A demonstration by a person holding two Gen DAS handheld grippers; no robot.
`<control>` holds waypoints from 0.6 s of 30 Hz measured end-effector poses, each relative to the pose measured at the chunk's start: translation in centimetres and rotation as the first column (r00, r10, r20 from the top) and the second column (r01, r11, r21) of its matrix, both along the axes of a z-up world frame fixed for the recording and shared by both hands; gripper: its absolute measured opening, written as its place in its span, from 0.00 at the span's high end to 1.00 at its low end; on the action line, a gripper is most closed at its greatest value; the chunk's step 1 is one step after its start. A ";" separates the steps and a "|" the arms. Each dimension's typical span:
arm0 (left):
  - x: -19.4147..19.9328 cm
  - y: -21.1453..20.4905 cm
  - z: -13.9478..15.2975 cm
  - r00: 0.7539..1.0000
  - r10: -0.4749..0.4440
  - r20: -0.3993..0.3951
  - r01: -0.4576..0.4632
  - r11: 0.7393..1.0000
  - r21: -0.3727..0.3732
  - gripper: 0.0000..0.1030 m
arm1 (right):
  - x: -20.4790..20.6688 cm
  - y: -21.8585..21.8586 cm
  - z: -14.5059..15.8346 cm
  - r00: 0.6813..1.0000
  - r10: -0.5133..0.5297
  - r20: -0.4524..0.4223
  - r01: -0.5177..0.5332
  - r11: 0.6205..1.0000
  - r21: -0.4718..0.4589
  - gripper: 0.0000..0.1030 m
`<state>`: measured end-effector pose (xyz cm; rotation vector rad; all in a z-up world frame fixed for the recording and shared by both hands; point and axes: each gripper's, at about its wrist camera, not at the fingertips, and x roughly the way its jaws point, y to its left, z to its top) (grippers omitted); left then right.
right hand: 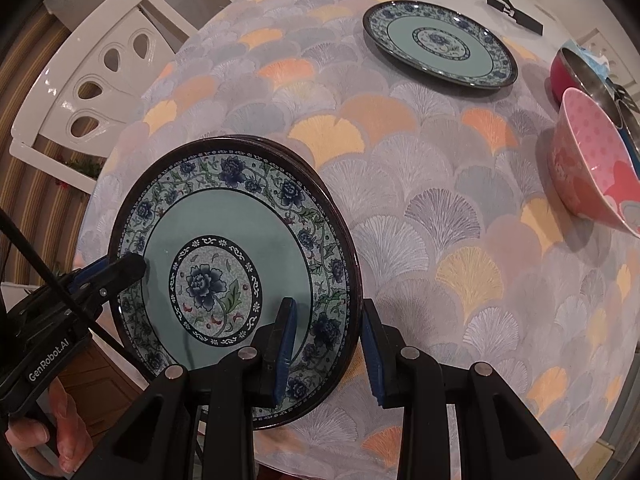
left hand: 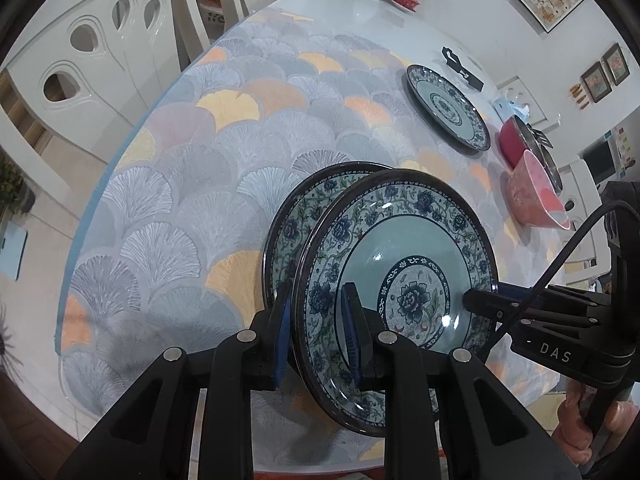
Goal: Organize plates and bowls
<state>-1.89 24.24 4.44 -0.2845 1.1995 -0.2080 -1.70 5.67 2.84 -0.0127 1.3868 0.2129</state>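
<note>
Round table [right hand: 420, 208] with fan-patterned cloth carries floral plates [right hand: 440, 46], pink bowl [right hand: 592, 176], red pot [left hand: 514, 142]

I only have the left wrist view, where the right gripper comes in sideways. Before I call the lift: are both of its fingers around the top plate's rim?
Observer: The right gripper straddles the rim of the top plate. One pad is over the patterned face, the other is outside the rim, and a sliver of tablecloth seems to show between that outer pad and the rim.
Operator: And the plate underneath, does it stick out far on your side?
Observer: No. In the right wrist view only a thin dark crescent of the lower plate shows past the top plate's far edge.
</note>
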 end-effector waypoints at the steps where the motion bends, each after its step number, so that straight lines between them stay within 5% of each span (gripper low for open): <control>1: 0.0 0.0 -0.1 1.000 0.001 -0.003 -0.001 1.000 0.001 0.81 | 0.1 0.0 -0.1 1.000 -0.002 -0.003 0.002 1.000 0.002 0.70; 18: 0.5 1.3 1.2 0.994 0.092 0.060 -0.094 0.995 0.033 0.71 | 0.3 -0.6 0.3 1.000 -0.015 0.003 0.015 0.997 0.070 0.70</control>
